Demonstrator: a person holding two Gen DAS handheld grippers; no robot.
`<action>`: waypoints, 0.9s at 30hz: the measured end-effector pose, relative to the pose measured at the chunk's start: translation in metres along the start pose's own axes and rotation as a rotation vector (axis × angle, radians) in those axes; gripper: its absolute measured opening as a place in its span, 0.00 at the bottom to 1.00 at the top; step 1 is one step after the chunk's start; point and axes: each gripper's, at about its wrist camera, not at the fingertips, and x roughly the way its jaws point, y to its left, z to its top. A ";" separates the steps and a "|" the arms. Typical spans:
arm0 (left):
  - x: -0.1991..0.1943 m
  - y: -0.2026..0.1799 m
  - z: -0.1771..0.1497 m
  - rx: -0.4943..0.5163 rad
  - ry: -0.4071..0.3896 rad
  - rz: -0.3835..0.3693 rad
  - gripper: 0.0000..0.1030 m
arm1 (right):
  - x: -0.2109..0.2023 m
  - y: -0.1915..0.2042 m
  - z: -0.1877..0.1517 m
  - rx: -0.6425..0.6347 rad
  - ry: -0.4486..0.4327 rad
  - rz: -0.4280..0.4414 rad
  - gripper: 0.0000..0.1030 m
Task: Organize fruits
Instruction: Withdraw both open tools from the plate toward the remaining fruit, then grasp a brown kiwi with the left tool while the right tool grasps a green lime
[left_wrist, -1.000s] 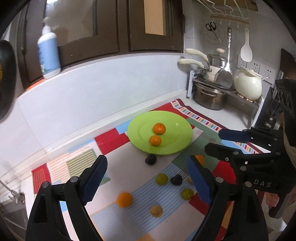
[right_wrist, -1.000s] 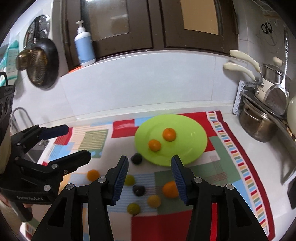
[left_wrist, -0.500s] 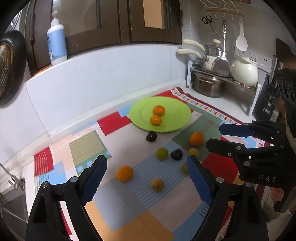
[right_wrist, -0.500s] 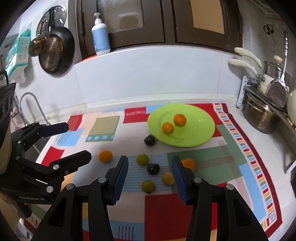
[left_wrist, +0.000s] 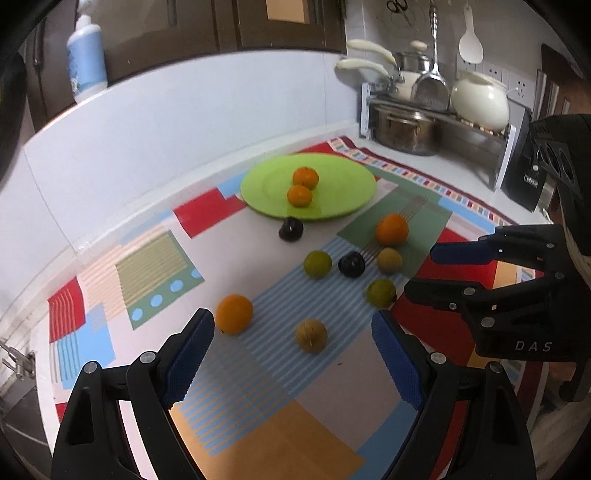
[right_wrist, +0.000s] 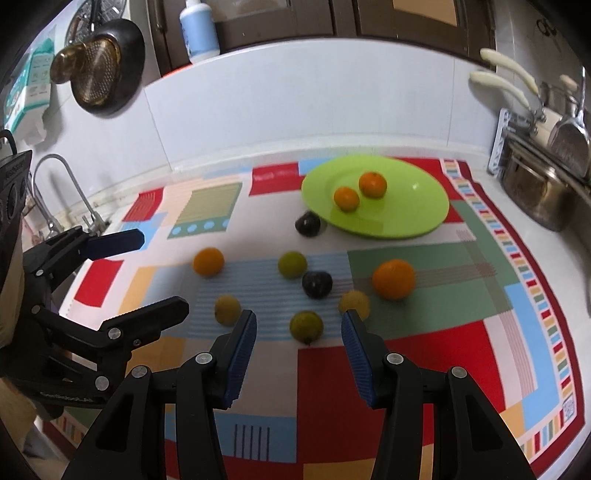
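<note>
- both claws hang released above the mat, nothing between their blue pads: the left gripper (left_wrist: 292, 360) spread wide, the right gripper (right_wrist: 298, 341) with a narrower gap.
- seen from the left wrist view, the right gripper sits at the right edge, near the red patch of the patchwork mat (left_wrist: 236, 435).
- a green plate (left_wrist: 332, 173) lies at the far side of the mat, with two small oranges (left_wrist: 300, 195) on it, touching or nearly so.
- a dark fruit (left_wrist: 291, 229) sits just beside the plate's near rim.
- loose on the mat: a large orange (left_wrist: 392, 229) to the right, another orange (left_wrist: 234, 314) to the left, near the left gripper's left finger.
- between them lie a green fruit (left_wrist: 317, 264), a second dark fruit (left_wrist: 351, 264) and a yellowish fruit (left_wrist: 389, 260), in a row.
- nearer still are another green fruit (left_wrist: 381, 292) and a tan fruit (left_wrist: 311, 335); the tan one is in line with the left gripper's gap.
- in the right wrist view, the nearest green fruit (right_wrist: 306, 327) lies ahead of the right gripper's gap.
- pots (left_wrist: 406, 131) stand on a rack at the far right.
</note>
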 end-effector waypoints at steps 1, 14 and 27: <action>0.005 0.000 -0.002 -0.001 0.012 -0.009 0.85 | 0.003 -0.001 -0.001 0.002 0.009 -0.001 0.48; 0.044 0.002 -0.010 -0.022 0.100 -0.077 0.63 | 0.036 -0.010 -0.006 0.029 0.085 0.026 0.47; 0.065 0.002 -0.012 -0.067 0.168 -0.137 0.32 | 0.058 -0.010 -0.005 0.027 0.128 0.044 0.37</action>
